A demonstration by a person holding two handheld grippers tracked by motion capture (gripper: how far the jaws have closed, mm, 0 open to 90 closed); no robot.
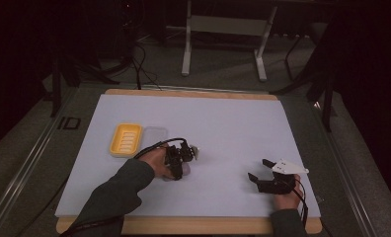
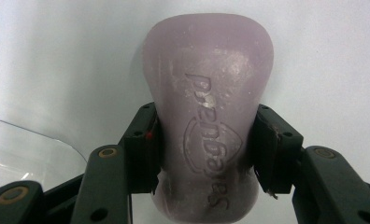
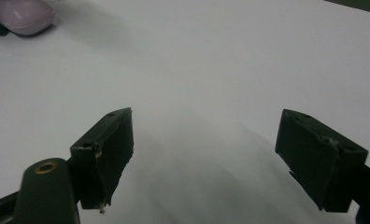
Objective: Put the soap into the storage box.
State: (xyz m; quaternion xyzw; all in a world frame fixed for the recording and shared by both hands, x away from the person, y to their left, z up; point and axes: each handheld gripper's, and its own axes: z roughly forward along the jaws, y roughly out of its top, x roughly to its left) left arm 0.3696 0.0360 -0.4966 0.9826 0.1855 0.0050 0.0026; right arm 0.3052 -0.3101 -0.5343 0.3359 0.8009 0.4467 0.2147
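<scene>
Left tool [image 2: 206, 154]: my jaws are closed on the waist of a pale lilac, embossed soap bar [image 2: 207, 112], pads pressing both its sides.
Soap bar position: held just above the white sheet [image 1: 223, 128] covering the bench, near its middle-left.
Right tool [image 3: 204, 158]: my jaws stand wide apart, nothing between them, low over the sheet at the near right.
Yellow ribbed soap dish [image 1: 126, 138]: rests left of my left hand [image 1: 156, 162].
Clear plastic lid [image 1: 155, 134]: lies just beside the dish.

Black two-jaw left gripper [image 2: 206, 154], brass rivets, trailing black cable, dark grey-green sleeve [image 1: 115, 190]
</scene>
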